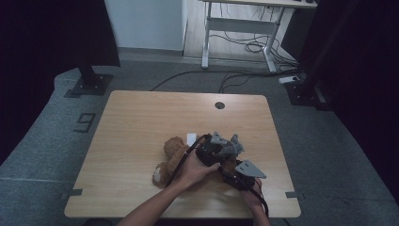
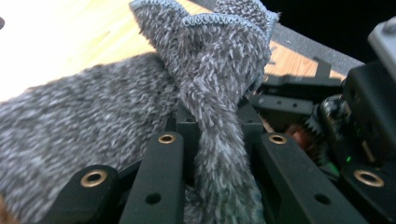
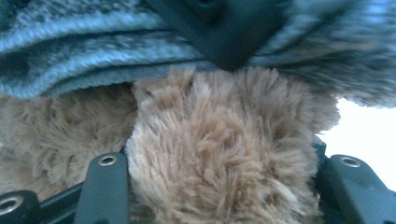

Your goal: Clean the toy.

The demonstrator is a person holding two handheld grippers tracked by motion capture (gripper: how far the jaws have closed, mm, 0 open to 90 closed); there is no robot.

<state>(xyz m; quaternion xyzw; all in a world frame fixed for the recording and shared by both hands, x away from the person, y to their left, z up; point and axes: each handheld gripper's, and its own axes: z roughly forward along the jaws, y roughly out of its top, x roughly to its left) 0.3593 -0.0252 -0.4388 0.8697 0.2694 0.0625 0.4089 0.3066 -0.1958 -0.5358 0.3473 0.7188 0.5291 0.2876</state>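
Note:
A brown teddy bear (image 1: 170, 157) lies on the wooden table (image 1: 141, 122), near its front middle. A grey fuzzy garment (image 1: 227, 144) with a stitched hem sits over the bear's right part. My left gripper (image 1: 211, 153) is shut on a fold of this grey garment (image 2: 93, 130), which bunches between the jaws of the left gripper (image 2: 217, 119). My right gripper (image 1: 237, 172) is just to the right and nearer the front edge. In the right gripper view, the right gripper (image 3: 224, 161) is shut on a plush brown part of the bear (image 3: 219, 154), under the grey garment (image 3: 84, 51).
A small white piece (image 1: 191, 139) lies on the table just behind the bear. A round cable hole (image 1: 219, 105) sits near the far edge. Beyond the table are a desk frame (image 1: 207, 42), floor cables (image 1: 244, 47) and a black stand base (image 1: 88, 84).

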